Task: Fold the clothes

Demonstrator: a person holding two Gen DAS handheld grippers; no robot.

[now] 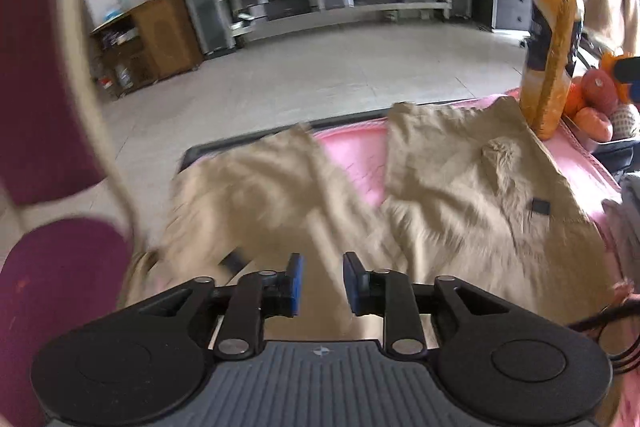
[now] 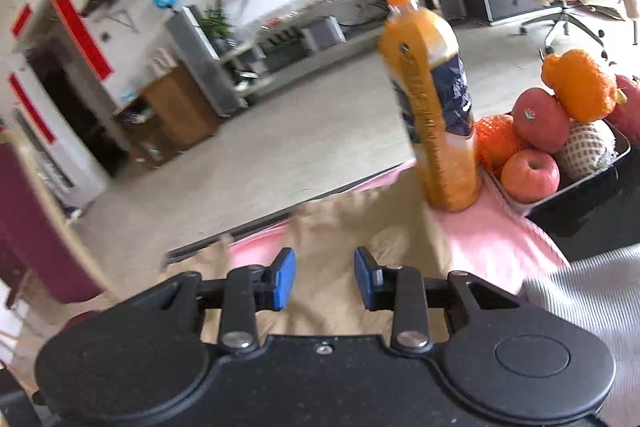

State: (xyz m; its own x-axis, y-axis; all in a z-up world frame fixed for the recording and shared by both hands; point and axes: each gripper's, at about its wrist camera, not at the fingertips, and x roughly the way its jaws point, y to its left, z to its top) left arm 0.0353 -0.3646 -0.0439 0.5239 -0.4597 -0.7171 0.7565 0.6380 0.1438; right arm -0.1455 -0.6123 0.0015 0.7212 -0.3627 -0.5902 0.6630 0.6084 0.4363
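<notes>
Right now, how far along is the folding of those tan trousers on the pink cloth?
Barely begun, it seems. The tan trousers lie spread on the pink cloth, legs apart, no neat fold showing. Nothing is in hand: the left gripper and right gripper both stand open above the fabric, gripping nothing. Still to do is bringing the legs together and folding them, minding the orange juice bottle beside them.
</notes>
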